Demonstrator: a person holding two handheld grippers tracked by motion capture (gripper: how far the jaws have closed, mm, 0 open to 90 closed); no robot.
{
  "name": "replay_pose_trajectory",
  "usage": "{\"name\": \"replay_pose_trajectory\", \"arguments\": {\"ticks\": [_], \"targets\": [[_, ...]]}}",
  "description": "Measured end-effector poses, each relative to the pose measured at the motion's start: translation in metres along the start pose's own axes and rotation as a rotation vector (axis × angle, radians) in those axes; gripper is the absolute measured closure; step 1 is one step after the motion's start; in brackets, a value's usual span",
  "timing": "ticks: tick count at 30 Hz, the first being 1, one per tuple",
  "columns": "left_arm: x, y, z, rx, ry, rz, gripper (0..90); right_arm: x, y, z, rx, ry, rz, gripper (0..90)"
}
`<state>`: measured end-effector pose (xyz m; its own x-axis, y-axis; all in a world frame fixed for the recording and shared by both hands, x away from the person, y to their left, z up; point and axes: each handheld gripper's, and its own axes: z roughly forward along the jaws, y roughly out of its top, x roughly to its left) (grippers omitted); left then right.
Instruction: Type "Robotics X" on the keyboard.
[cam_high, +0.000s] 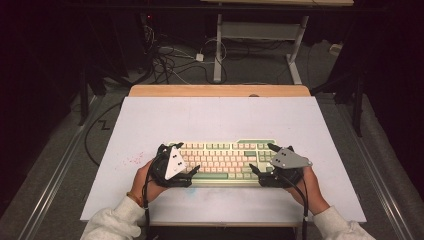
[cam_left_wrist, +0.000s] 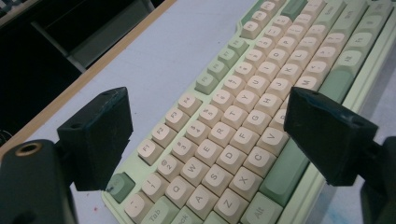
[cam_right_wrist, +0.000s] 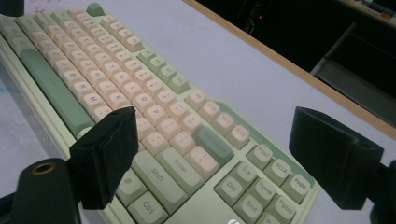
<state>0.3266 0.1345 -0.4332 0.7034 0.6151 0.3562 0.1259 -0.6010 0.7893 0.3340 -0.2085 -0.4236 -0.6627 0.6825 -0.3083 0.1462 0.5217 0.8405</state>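
A pale green keyboard (cam_high: 225, 157) with cream keys lies on the white tabletop (cam_high: 215, 115), near the front edge. My left gripper (cam_high: 188, 156) is at its left end, jaws spread wide. In the left gripper view the left gripper (cam_left_wrist: 208, 123) straddles the keyboard (cam_left_wrist: 243, 102), one jaw by the Esc corner and the other over the front edge near the space bar. My right gripper (cam_high: 260, 157) is at the right end, also open. In the right gripper view the right gripper (cam_right_wrist: 219, 149) has its jaws either side of the Enter and navigation keys of the keyboard (cam_right_wrist: 116, 79). Neither gripper holds anything.
A wooden strip (cam_high: 220, 90) borders the table's far edge. Behind it, cables (cam_high: 165, 57) lie on the floor by the legs of another desk (cam_high: 218, 50). Faint red specks (cam_high: 132, 161) mark the tabletop left of the keyboard. A person's white-sleeved forearms enter from the bottom.
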Motion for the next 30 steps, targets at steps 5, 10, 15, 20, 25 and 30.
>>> {"name": "replay_pose_trajectory", "arguments": {"ticks": [5, 10, 15, 20, 25, 30], "targets": [[-0.002, 0.000, -0.005, -0.012, -0.003, 0.010, 15.0, -0.001, 0.000, -0.005, -0.001, -0.007, -0.005, 17.3], [-0.003, 0.000, -0.009, -0.028, 0.009, 0.013, 15.0, -0.001, -0.001, -0.009, -0.008, -0.015, -0.009, 17.9], [-0.003, -0.001, -0.014, -0.026, 0.015, 0.025, 15.0, -0.001, -0.002, -0.014, -0.014, -0.023, -0.017, 17.8], [-0.004, -0.003, -0.018, -0.021, 0.025, 0.037, 14.9, -0.001, -0.003, -0.018, -0.011, -0.028, -0.023, 17.8], [-0.004, -0.005, -0.024, -0.025, 0.028, 0.041, 14.9, -0.001, -0.003, -0.023, -0.014, -0.041, -0.032, 17.5], [-0.003, -0.008, -0.028, -0.027, 0.028, 0.041, 14.9, -0.002, -0.005, -0.028, -0.019, -0.046, -0.034, 17.4]]}}
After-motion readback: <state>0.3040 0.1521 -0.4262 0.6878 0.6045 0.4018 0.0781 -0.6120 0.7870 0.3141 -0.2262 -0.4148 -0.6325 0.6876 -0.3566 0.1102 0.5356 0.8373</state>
